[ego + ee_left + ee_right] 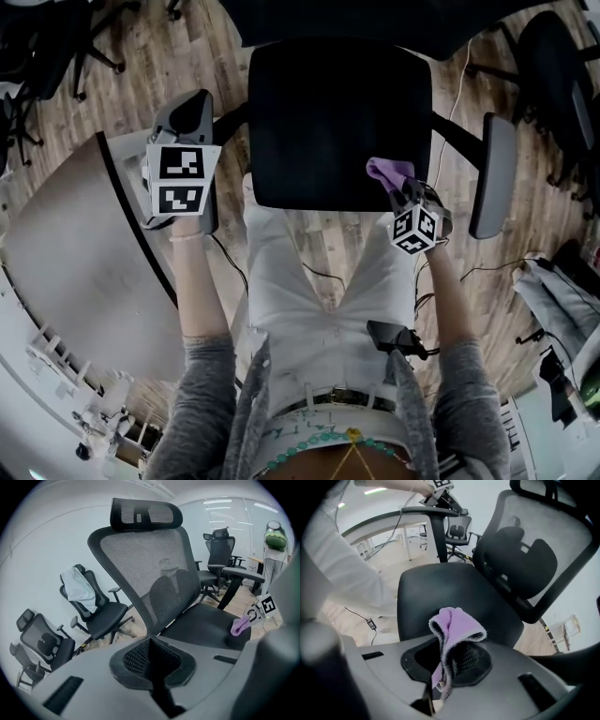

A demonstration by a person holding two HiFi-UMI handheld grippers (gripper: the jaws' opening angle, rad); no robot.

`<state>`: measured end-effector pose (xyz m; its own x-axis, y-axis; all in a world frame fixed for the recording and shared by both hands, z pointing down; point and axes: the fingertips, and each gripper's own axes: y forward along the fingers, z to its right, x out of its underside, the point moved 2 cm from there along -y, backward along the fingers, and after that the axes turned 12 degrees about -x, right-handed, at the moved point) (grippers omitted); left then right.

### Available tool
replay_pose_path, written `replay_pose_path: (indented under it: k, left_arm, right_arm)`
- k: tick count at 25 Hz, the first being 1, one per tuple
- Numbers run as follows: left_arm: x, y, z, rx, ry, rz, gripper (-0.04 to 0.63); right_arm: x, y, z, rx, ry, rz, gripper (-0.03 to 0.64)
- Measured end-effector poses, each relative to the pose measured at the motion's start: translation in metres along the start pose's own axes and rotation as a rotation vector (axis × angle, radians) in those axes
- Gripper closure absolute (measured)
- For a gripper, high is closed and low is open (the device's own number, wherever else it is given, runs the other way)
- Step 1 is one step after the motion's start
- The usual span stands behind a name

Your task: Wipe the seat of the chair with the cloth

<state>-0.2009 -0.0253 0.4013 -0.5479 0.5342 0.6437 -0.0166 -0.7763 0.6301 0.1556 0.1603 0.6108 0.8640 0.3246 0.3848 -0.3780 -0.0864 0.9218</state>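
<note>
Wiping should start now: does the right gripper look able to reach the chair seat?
Probably yes: the right gripper, shut on the cloth, hangs over the seat at its near corner, nothing lying between.

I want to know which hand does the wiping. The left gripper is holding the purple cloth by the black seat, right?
Not the left one. The right gripper holds the purple cloth by the black seat; the right gripper view shows its jaws shut on it. The left gripper holds nothing.
</note>
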Motion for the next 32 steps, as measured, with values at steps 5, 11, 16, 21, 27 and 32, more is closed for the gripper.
replay_pose_path:
  k: [5,11,16,21,27,32]
  left_arm:
    - [0.002,0.001,0.002,-0.001,0.000,-0.002,0.597]
    - [0.002,0.003,0.000,0.008,-0.010,-0.002,0.598]
    - [0.002,0.002,0.002,0.000,0.000,-0.005,0.598]
    - [0.001,0.002,0.001,0.017,-0.017,0.001,0.598]
    - [0.002,0.003,-0.001,0.017,-0.015,0.000,0.598]
    - [0.001,0.003,-0.001,0.024,-0.021,0.005,0.597]
  right_arm:
    - [-0.057,0.009,-0.033,-0.076,-0.153,0.100,0.569]
    - [-0.141,0.040,-0.087,-0.202,-0.316,0.208,0.569]
    - [-0.188,0.074,-0.125,-0.281,-0.416,0.222,0.569]
    - [-0.211,0.109,-0.147,-0.300,-0.545,0.157,0.569]
    - [-0.214,0.141,-0.155,-0.323,-0.548,0.068,0.569]
    - [-0.212,0.152,-0.160,-0.331,-0.554,0.021,0.569]
